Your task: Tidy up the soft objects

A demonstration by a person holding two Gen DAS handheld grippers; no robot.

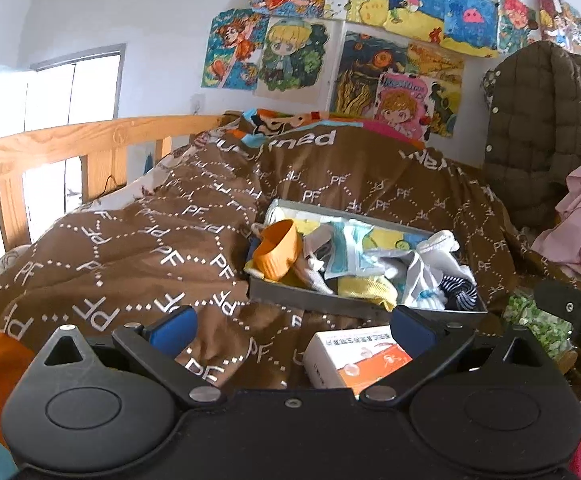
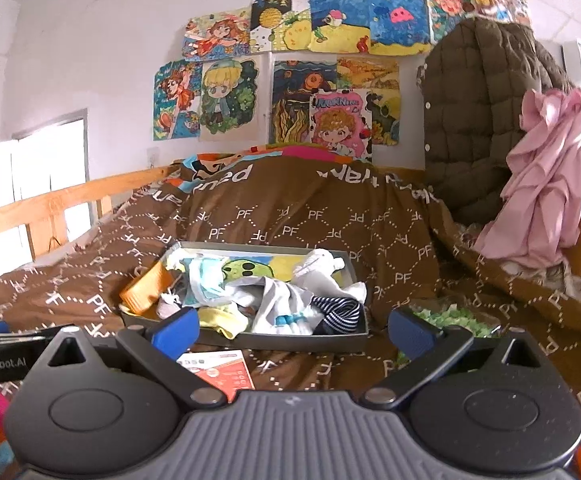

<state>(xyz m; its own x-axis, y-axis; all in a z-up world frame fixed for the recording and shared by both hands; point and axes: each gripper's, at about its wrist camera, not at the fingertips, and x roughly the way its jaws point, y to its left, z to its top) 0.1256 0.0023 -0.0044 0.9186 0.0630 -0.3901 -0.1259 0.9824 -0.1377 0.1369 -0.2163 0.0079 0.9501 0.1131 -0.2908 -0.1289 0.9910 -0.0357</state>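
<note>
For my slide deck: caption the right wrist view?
Open right gripper faces a grey tray of jumbled socks on a brown quilt.

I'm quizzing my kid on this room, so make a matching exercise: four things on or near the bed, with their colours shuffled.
Things:
1. quilted jacket
2. hanging garment
3. duvet
4. striped sock in the grey tray

Colours:
A. pink
B. navy and white
C. olive green
D. brown with white PF lettering

Pairs: 1-C, 2-A, 3-D, 4-B
</note>
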